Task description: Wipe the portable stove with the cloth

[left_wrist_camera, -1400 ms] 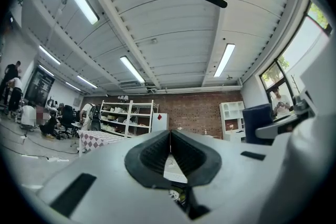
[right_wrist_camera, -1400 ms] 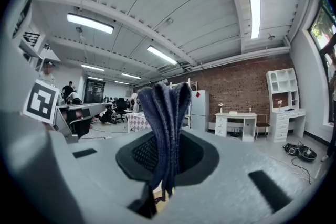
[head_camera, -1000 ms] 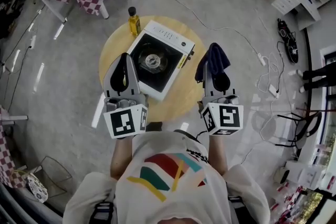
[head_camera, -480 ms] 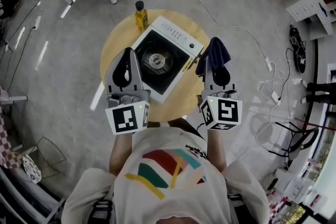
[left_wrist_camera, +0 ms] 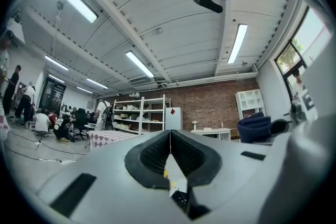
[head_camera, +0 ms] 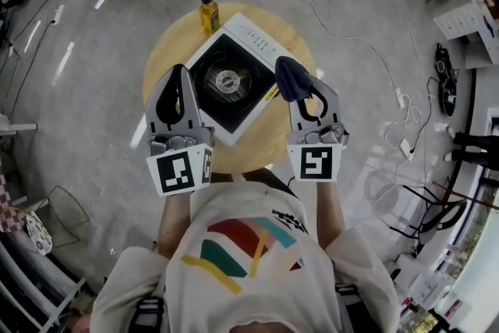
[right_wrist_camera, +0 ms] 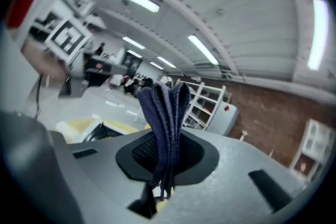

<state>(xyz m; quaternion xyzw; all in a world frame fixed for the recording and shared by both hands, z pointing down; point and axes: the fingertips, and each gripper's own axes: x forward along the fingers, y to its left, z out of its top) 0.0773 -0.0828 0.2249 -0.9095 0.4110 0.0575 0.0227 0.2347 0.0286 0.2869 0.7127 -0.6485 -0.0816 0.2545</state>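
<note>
Head view: round worktop (head_camera: 173,44), pale yellow wood grain, at centre frame. On it sits the portable stove (head_camera: 249,43), a white box with a square black top and a round metal burner, set corner-on. A small bottle (head_camera: 207,12) of yellow liquid with a dark cap stands at the stove's upper-left edge. The left gripper (head_camera: 178,71), grey moulded plastic, points at the stove's left corner. The right gripper (head_camera: 302,93) comes in from the right, with a dark blue cloth (head_camera: 288,76) bunched at its tip over the stove's right edge.

Left gripper view: left gripper (left_wrist_camera: 170,143) fingers are together. Ribbed black pads (left_wrist_camera: 152,157) meet in a thin seam with nothing between them. The cloth (left_wrist_camera: 254,127) shows as folded blue layers at right.

Right gripper view: right gripper (right_wrist_camera: 163,157) fingers are clamped on the cloth (right_wrist_camera: 167,113). It is a ribbed knit, standing up in narrow folds from the black pads. A yellow strip of worktop (right_wrist_camera: 79,126) lies lower left.
</note>
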